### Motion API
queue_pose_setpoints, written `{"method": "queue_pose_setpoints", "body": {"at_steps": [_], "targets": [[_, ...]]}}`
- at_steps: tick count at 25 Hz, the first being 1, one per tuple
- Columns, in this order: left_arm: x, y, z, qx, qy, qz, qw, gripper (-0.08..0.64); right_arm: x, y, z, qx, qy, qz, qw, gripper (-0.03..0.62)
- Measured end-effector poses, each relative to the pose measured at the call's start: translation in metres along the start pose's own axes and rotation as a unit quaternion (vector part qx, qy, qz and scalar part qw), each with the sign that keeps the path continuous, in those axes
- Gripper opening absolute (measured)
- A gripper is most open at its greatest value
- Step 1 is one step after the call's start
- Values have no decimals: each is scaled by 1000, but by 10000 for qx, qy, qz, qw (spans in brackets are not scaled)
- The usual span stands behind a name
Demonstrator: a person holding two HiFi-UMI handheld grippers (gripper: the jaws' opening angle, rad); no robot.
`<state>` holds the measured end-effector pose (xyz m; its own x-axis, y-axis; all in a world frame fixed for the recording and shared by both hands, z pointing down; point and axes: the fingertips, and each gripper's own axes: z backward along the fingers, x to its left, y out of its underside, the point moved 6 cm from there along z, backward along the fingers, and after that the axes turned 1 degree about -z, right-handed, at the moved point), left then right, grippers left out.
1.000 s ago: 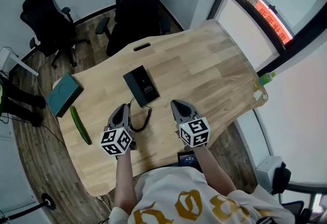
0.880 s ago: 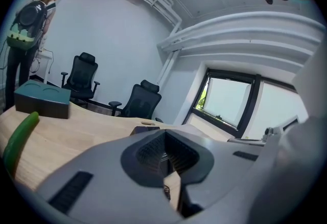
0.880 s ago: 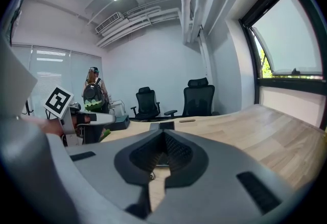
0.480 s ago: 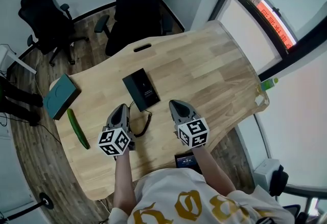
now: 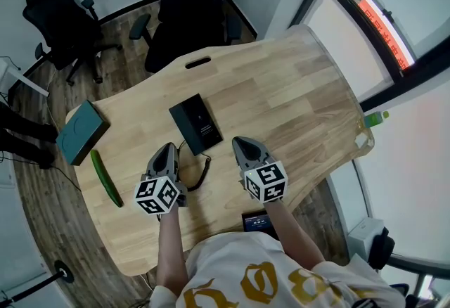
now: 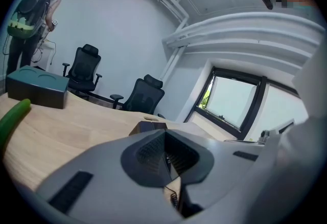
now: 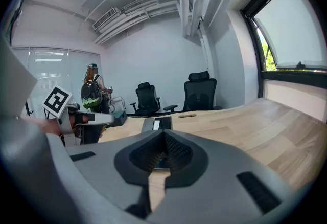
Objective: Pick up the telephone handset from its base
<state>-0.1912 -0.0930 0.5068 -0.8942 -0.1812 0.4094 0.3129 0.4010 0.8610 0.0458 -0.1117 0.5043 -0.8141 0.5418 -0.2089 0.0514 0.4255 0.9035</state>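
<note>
Wood-topped table holds the black telephone handset and base, long axis running away from the person, just ahead and between the left gripper and right gripper, both clamped shut on nothing, neither clearly nearer.

Overhead head view and low gripper views share the telephone.

The person is wearing a white T-shirt with big gold lettering across it. The left hand-held gripper and right hand-held gripper are showing smooth grey shells and dark ribbed pads, each carrying a black-and-white marker cube.
</note>
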Motion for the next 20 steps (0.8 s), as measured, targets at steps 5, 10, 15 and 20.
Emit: {"method": "queue_pose_setpoints", "body": {"at_steps": [5, 10, 15, 20], "targets": [[5, 2, -10, 101, 3, 119, 9999, 6, -3, 3, -13, 140, -27, 3, 9999, 5], [9, 9, -19, 234, -11, 156, 9996, 6, -4, 5, -24, 233, -117, 20, 9997, 5], [13, 15, -29, 375, 22, 239, 9990, 6, -6, 11, -34, 389, -215, 63, 9990, 5], [20, 21, -38, 476, 7, 338, 9983, 6, -8, 18, -43, 504, -287, 67, 9983, 6]]}}
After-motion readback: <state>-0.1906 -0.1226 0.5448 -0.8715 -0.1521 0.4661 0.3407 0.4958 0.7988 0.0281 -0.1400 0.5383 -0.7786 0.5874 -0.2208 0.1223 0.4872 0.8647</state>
